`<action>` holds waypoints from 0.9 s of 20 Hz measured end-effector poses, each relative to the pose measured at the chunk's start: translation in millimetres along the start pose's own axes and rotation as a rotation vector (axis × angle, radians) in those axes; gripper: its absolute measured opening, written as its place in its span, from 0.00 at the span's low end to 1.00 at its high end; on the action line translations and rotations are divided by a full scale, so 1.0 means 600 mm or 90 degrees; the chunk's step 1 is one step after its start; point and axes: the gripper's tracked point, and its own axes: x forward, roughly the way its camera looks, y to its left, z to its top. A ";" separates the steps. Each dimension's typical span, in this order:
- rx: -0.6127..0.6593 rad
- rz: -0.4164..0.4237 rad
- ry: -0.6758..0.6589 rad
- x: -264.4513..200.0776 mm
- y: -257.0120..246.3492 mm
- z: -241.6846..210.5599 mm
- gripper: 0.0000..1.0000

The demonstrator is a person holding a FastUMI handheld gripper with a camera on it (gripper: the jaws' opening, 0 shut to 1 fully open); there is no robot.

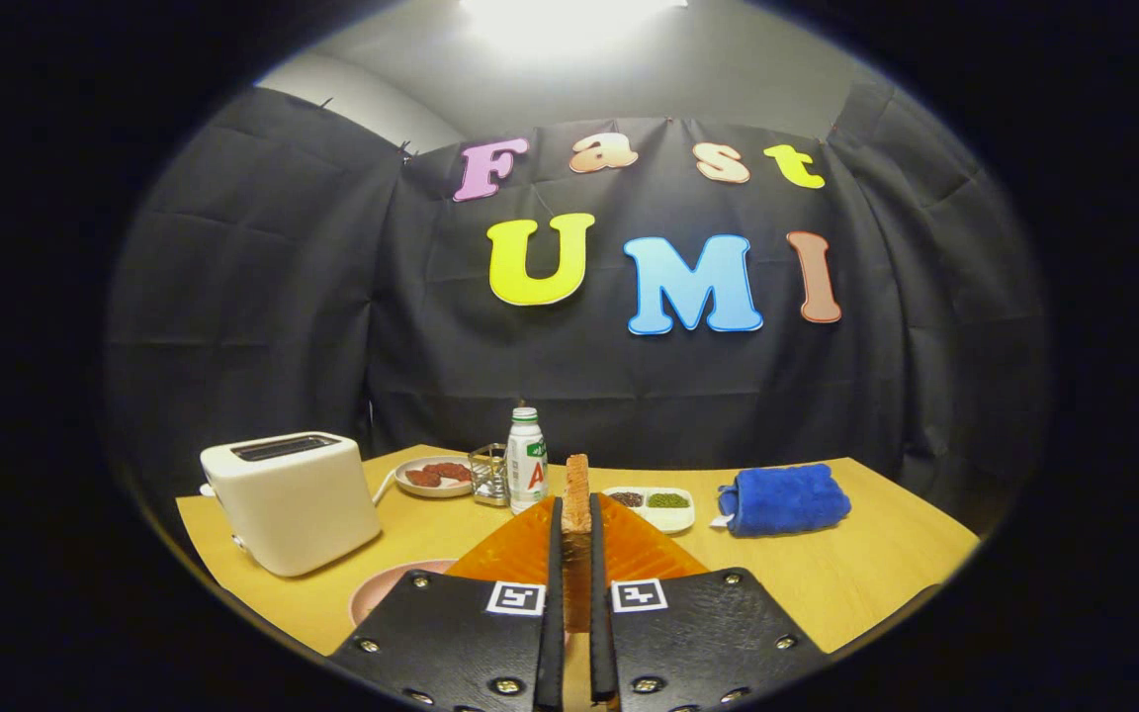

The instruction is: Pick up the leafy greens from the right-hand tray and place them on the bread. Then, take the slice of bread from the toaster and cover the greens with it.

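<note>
Gripping a slice of bread (577, 489) edge-on, the gripper (576, 534) has its two fingers drawn nearly together, one pressed on each flat face, with the slice standing upright between them and its crust end poking out just past the tips. Taking the toaster (290, 497) as the reference: the held slice rides well to the right of it and is carried above the table (876, 578); the toaster's slot shows dark, and whether anything sits in it cannot be told. A pink plate (387, 588) lies just in front of the toaster, mostly hidden under the gripper body, so the lower bread and any greens on it cannot be confirmed. The divided tray (653, 505) with dark green contents sits farther right of the toaster, beyond the fingertips. Handling judgement: the slice looks light, fairly stiff if toasted, crumbly at the crust and easily crushed; the broad faces, mid-slice, are the sound place to hold, with modest pressure. Behind the toaster's right side stand a dish of red food (436, 476), a glass holder (490, 474) and a white bottle (527, 461); its label is not reported. A blue towel (784, 499) lies farthest right. Square coded markers sit on the gripper.
</note>
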 end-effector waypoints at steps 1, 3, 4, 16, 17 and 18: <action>-0.008 0.002 0.007 -0.001 0.006 -0.012 0.10; -0.018 0.008 0.019 0.000 0.019 -0.031 0.10; -0.020 0.013 0.027 0.000 0.030 -0.038 0.10; 0.003 0.152 0.134 0.011 0.213 -0.145 0.11; 0.006 0.159 0.144 0.012 0.221 -0.151 0.10; 0.007 0.164 0.155 0.013 0.229 -0.158 0.11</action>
